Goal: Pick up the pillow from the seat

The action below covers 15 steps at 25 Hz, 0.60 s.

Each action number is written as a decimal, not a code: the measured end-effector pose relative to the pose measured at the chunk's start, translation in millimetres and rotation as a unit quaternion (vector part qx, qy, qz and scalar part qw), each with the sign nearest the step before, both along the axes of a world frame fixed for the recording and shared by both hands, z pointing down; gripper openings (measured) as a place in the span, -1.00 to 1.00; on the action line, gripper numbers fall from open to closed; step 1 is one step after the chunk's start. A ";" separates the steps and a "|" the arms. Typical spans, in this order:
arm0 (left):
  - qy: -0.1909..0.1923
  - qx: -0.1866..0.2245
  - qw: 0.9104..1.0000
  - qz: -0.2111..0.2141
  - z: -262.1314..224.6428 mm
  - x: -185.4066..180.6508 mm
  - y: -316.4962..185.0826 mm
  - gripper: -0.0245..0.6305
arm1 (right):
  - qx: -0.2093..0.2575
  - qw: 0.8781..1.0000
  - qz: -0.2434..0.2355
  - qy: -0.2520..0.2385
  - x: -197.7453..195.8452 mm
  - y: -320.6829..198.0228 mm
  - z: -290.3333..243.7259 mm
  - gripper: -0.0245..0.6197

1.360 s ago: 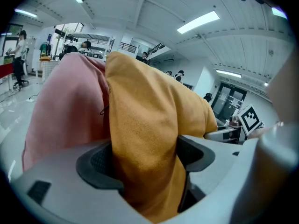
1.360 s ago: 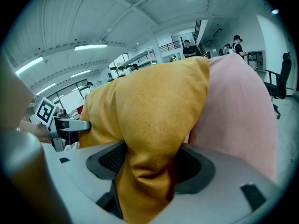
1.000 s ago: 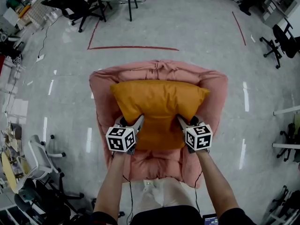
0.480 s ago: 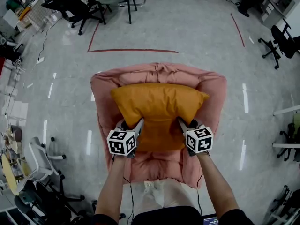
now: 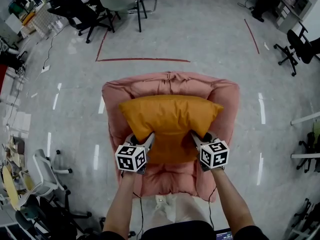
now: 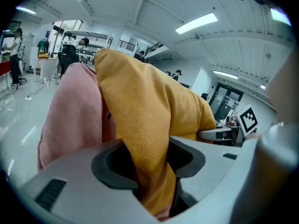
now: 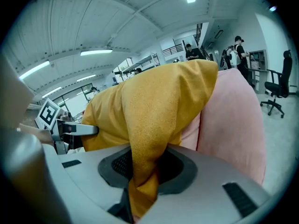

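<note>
One pillow (image 5: 170, 118), one seat (image 5: 172, 81), two grippers (image 5: 141, 139) (image 5: 201, 136), roughly six office chairs (image 5: 118, 0).

pillow (image 5: 170, 119) on seat (image 5: 172, 176)

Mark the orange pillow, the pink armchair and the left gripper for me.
orange pillow (image 5: 170, 115): head view, middle of its front face.
pink armchair (image 5: 170, 82): head view, top of the backrest.
left gripper (image 5: 141, 140): head view, between its fingertips, clamped on the pillow's near corner.
</note>
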State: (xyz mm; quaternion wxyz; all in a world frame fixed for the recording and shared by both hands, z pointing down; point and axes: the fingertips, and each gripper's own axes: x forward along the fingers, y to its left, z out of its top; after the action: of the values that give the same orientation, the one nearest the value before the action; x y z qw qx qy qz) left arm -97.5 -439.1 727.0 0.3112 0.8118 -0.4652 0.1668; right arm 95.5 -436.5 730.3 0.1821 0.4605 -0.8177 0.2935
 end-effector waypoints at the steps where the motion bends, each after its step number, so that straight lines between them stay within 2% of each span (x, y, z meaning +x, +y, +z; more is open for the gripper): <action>1: 0.001 0.002 1.000 0.000 -2.5 0.6 2.1 -0.28 | 0.002 1.000 0.002 -0.001 0.4 1.8 -2.4 -0.58; 15: 0.016 0.040 0.999 0.004 -53.0 -4.6 44.1 -0.32 | 0.039 0.999 0.006 0.003 -7.3 38.6 -53.8 -0.58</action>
State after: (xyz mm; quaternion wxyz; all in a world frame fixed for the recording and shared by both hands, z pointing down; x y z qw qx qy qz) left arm -102.1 -395.0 674.0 0.2850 0.8280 -0.4632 0.1365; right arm 88.2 -397.9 676.5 0.1646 0.4732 -0.8252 0.2608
